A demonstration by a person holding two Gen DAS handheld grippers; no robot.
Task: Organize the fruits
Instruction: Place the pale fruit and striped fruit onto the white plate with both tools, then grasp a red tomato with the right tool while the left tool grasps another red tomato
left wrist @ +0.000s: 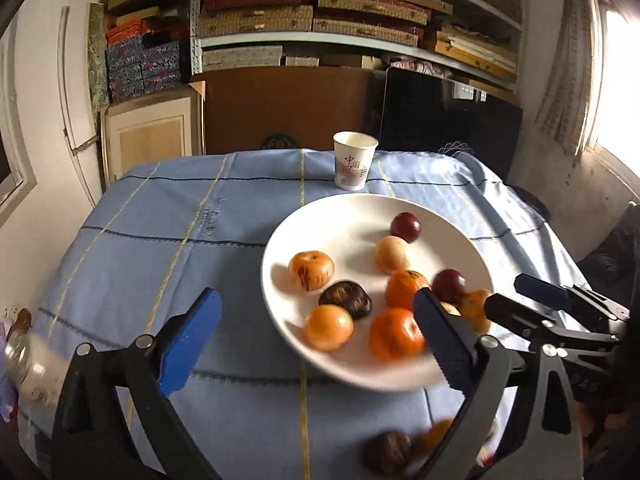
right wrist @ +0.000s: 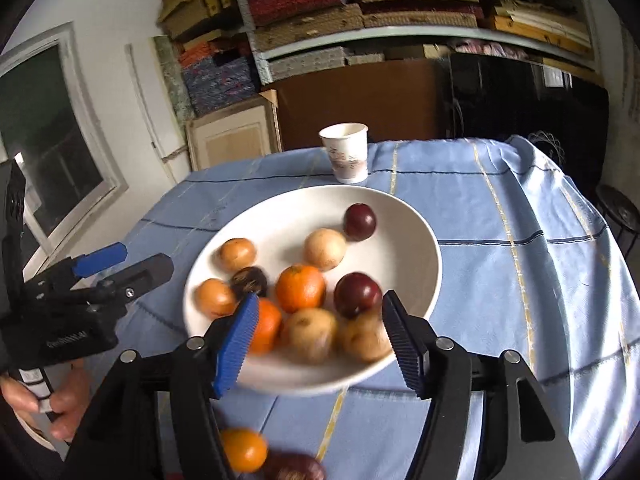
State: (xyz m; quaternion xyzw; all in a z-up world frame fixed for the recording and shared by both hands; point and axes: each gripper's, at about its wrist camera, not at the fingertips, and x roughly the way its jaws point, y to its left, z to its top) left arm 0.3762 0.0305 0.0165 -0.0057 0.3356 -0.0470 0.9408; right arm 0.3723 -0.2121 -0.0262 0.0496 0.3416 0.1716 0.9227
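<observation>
Nearest the lens, the left gripper (left wrist: 316, 340) stands spread wide with nothing between its ridged blue pads, its right finger crossing the plate's edge at about four o'clock; the right gripper (right wrist: 320, 344) is also parted and empty, its two fingers framing the plate's near rim and hiding part of the front fruit. The white plate (left wrist: 344, 216) is round, glossy and shallow, resting on a pale blue tablecloth (left wrist: 160, 240) with thin dark and yellow check lines. Nine small round fruits (right wrist: 300, 288) lie on it: two dark red and glossy, two bright orange, four tan or yellow-orange, one dark brown and wrinkled. Off the plate, at six o'clock on the cloth, sit one blurred orange fruit (right wrist: 243, 450) and one dark brown fruit (left wrist: 387, 453). A white paper cup (left wrist: 354, 160) with printed characters stands upright just beyond the plate at twelve o'clock. A hand (right wrist: 60, 404) grips the left tool's handle. Behind, shelves (left wrist: 360, 40) hold stacked woven and patterned boxes.
</observation>
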